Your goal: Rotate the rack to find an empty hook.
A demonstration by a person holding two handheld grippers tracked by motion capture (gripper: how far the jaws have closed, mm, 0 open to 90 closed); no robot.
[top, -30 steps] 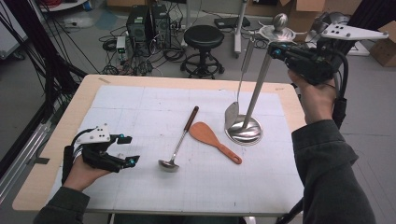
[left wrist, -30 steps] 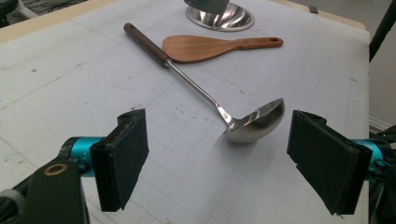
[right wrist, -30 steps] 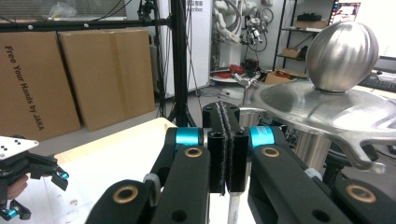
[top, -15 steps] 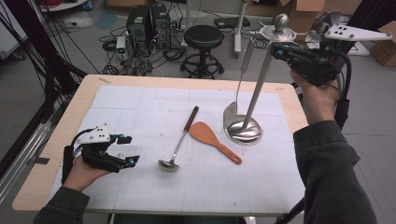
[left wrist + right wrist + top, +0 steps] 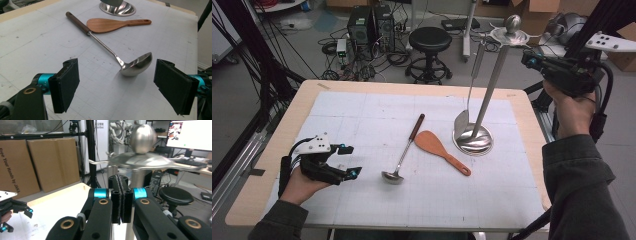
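Left hand-held gripper wide apart, right hand-held gripper pressed closed.

**What the views cut off or hide**

In the left gripper view the stand's base is cut by the top edge, so its pole is out of frame, and the jaw at right runs past the bottom edge. In the right gripper view the closed jaws cover the lower pole, and the stand's top disc is blurred. In the high view the right sleeve runs off the bottom edge, and the hanging utensil's blade is partly behind the pole.
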